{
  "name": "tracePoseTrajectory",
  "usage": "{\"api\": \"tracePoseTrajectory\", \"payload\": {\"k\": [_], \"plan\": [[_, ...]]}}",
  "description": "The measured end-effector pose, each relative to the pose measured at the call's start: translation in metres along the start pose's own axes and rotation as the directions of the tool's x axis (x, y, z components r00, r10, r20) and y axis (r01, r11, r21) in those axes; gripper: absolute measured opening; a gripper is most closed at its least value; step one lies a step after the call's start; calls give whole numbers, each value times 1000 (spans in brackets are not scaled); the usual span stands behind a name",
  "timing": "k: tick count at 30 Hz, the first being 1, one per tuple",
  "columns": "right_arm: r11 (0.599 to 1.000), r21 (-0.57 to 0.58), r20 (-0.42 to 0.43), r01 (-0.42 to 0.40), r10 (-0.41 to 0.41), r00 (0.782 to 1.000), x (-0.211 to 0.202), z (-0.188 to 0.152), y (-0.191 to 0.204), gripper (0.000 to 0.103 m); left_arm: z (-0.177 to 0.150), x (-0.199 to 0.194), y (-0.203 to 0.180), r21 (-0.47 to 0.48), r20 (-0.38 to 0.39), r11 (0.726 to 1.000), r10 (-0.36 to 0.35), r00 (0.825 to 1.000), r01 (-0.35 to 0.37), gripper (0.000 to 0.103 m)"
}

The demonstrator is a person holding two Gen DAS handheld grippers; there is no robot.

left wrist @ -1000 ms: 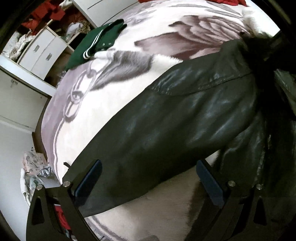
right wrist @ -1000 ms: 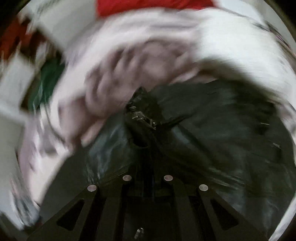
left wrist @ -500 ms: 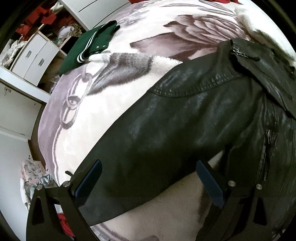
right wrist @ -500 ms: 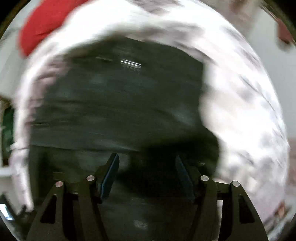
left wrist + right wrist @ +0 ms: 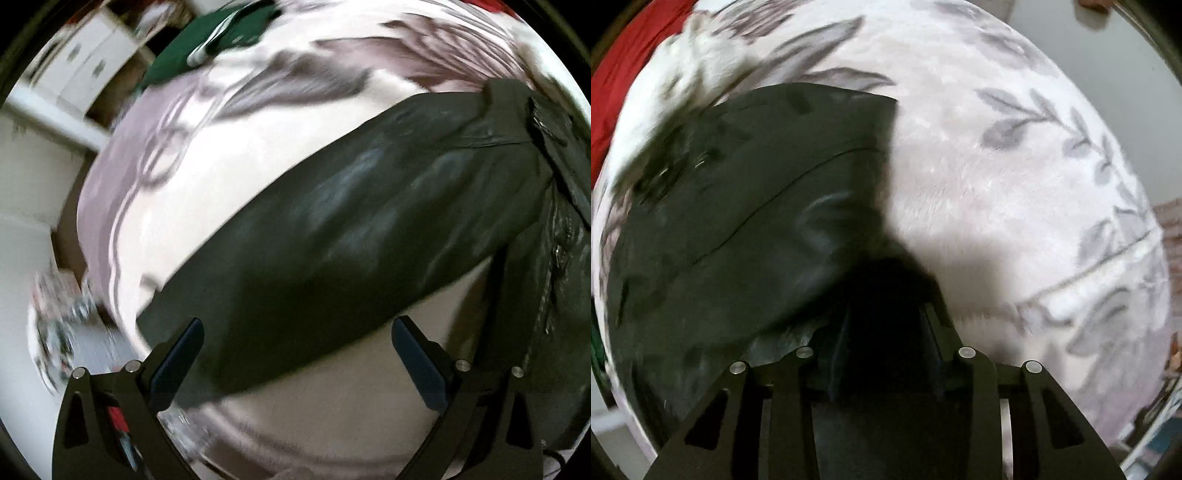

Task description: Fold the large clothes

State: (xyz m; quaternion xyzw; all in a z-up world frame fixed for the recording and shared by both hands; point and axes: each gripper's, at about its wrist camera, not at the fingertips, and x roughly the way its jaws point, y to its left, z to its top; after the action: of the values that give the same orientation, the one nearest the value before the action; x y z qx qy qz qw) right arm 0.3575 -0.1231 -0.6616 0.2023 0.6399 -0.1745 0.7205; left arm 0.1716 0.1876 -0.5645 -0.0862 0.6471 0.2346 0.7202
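Note:
A black leather jacket (image 5: 351, 229) lies on the pale floral blanket (image 5: 192, 192) of a bed. Its sleeve stretches diagonally across the left wrist view, and its zipped body (image 5: 554, 295) is at the right. My left gripper (image 5: 295, 354) is open and empty, just above the sleeve's lower end. In the right wrist view the jacket (image 5: 738, 221) fills the left half. My right gripper (image 5: 886, 325) is narrowed onto a dark fold of the jacket's edge, with black leather between the pads.
A folded green garment (image 5: 218, 40) lies at the far edge of the bed. White drawers (image 5: 85, 70) stand at the upper left. A red cloth (image 5: 620, 85) lies beyond the jacket. The blanket (image 5: 1015, 184) stretches to the right.
My right gripper let go of the collar, swung to the jacket's right edge and closed onto a fold there. The left view shifted slightly and blurred; the left gripper stays open.

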Motion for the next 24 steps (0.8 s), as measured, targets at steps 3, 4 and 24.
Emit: {"api": "tracePoseTrajectory", "payload": {"k": [3, 4, 24], "plan": [[996, -20, -36, -86, 86, 996, -22, -37, 22, 45, -24, 2, 38, -150, -60, 982, -123, 991, 113, 103], [995, -38, -57, -92, 90, 994, -26, -52, 34, 45, -32, 6, 50, -217, -73, 962, -185, 980, 166, 103], [925, -254, -220, -284, 231, 948, 22, -158, 251, 47, 4, 78, 196, -747, 310, 475, -372, 875, 466, 5]]}}
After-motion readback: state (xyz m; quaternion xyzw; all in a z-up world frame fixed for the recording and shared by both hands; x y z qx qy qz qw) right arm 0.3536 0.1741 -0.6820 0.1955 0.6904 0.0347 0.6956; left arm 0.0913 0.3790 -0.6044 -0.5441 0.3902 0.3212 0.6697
